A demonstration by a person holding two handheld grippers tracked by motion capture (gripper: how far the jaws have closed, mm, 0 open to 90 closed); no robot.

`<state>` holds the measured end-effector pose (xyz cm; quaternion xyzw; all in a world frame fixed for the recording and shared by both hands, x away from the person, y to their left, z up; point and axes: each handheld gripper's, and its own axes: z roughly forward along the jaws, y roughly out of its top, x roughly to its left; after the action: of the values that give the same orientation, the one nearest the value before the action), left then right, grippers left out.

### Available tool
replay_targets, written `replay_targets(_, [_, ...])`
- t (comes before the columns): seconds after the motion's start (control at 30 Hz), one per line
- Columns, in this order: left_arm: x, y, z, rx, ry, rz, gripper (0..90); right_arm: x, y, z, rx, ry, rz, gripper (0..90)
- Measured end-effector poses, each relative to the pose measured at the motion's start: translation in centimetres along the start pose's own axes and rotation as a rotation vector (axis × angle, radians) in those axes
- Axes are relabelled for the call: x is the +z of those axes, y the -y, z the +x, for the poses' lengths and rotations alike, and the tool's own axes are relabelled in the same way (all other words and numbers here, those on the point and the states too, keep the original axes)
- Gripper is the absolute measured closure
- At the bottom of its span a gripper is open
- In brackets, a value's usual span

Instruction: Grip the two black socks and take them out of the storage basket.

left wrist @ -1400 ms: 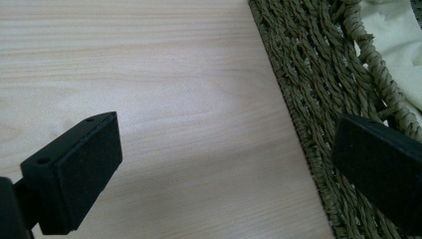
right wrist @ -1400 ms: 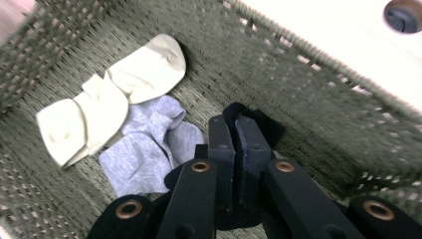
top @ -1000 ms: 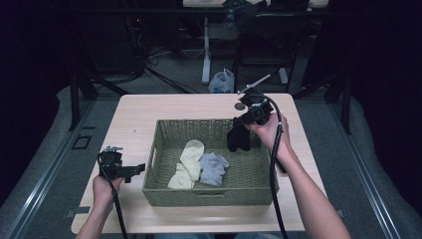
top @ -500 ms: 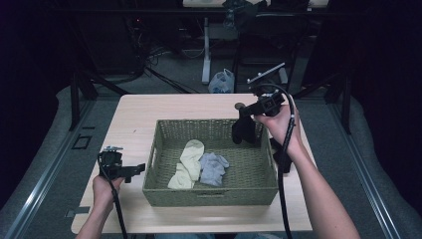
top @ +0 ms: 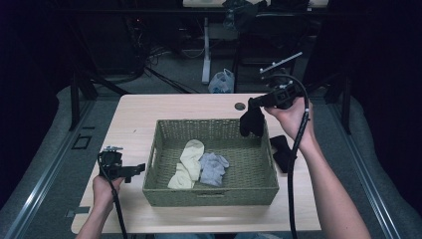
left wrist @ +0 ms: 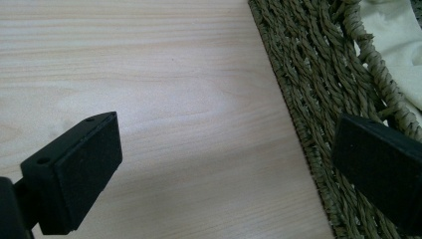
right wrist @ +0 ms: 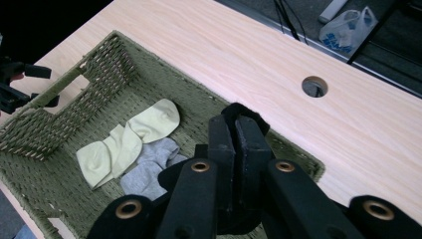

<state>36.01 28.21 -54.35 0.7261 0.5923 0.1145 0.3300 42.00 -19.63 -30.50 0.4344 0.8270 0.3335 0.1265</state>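
Holding a black sock (top: 252, 122) clamped between its fingers (right wrist: 221, 144), the right gripper (top: 262, 102) hangs above the far right corner of the woven basket (top: 164, 164). The sock dangles from the pinch, its lower end over the rim or just inside it; which, I cannot tell from the high view.

- Grip looks narrow: only a fold of fabric shows past the pads in the right gripper view. Risk: cloth slips out under its own weight if the hand swings, landing half in, half out.
- Dangling toe could snag the wicker rim and drag the basket, or drape over the edge instead of dropping inside.
- A second black sock (top: 282, 151) lies on the tabletop (top: 139, 112) just right of the basket, close under the forearm and trailing cable (top: 295, 164). Risk: cable or sleeve sweeps it off.
- Pale yellow sock (top: 187, 158) and grey sock (top: 214, 168) already lie on the basket floor, touching.
- Left gripper (top: 130, 170) sits low beside the basket's left wall, fingers (left wrist: 79, 174) apart on nothing. Not bracing the basket, so any snag would shift it freely.
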Motion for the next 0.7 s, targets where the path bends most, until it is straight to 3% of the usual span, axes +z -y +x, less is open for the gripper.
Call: replay_targets(0.7, [0.0, 0.0, 0.0, -0.001, -0.003, 0.001, 0.2, -5.9, 2.3, -4.3, 0.079, 0.093, -0.064, 87.1])
